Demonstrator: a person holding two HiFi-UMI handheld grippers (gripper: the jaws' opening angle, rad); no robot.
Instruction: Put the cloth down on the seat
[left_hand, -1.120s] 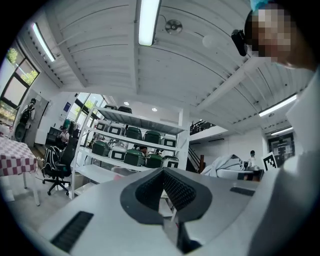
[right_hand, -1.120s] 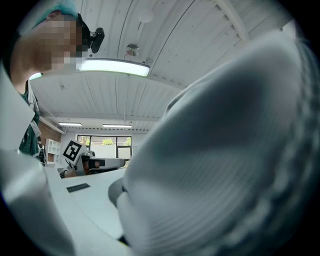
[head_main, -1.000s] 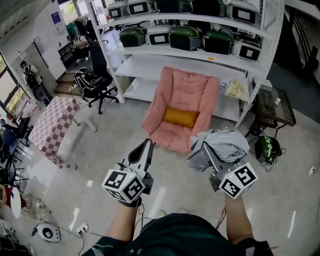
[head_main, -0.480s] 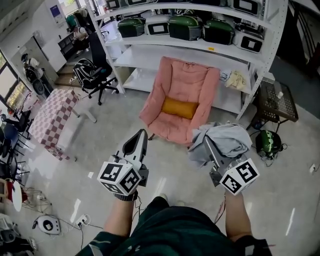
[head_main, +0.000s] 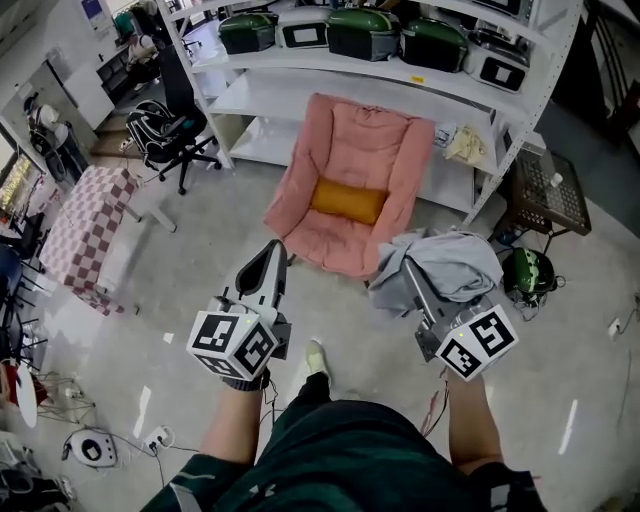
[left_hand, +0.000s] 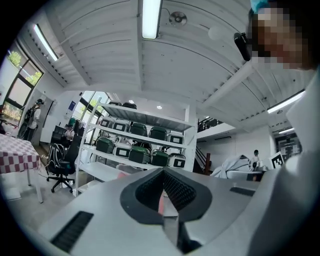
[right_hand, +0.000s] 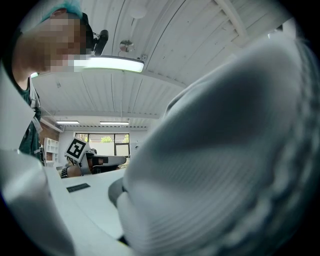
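Note:
A crumpled grey cloth (head_main: 438, 271) hangs bunched over the tip of my right gripper (head_main: 408, 268), which is shut on it. In the right gripper view the cloth (right_hand: 225, 160) fills most of the picture and hides the jaws. A pink padded seat (head_main: 352, 185) with an orange cushion (head_main: 348, 202) stands ahead on the floor, against the shelves. The cloth is held above the floor just right of the seat's front corner. My left gripper (head_main: 275, 250) points at the seat's front edge, jaws shut with nothing between them (left_hand: 163, 200).
White shelving (head_main: 330, 85) with green and white machines stands behind the seat. A black office chair (head_main: 160, 135) and a checkered table (head_main: 85, 222) are at the left. A dark wire cart (head_main: 545, 195) and a green object (head_main: 527, 272) stand at the right. The person's shoe (head_main: 315, 358) shows below.
Both grippers and the person have moved forward toward the seat, which now lies closer and lower in view. The cloth stays bunched on the right gripper.

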